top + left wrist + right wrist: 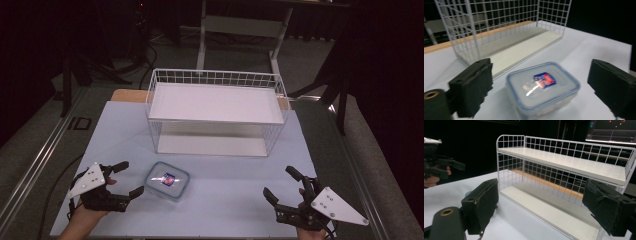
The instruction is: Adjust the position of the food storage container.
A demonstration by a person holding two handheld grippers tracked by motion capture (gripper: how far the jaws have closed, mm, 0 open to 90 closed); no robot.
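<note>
Jaws spread, left hand-held gripper (pixel 122 178) is facing the lidded container (pixel 167 179) lying at its three o'clock on the bench (pixel 225 200), probably needing a square, centred straddle; right hand-held gripper (pixel 282 185) is idling spread.

Your high view is dim at its edges: the floor and the background in the upper corners sink into near black, while the table (pixel 210 200) at the centre is evenly lit from above. The wire shelf rack (pixel 215 112) throws a soft shadow onto the tabletop just under its front edge. In your left gripper view, a bright streak of glare sits on the lid of the plastic food container (pixel 542 88), and the whole frame is slightly soft, with the near jaws at the lower corners blurred. Your right gripper view is sharper on the rack, black behind it, with a glowing monitor (pixel 612 131) at upper right.
</note>
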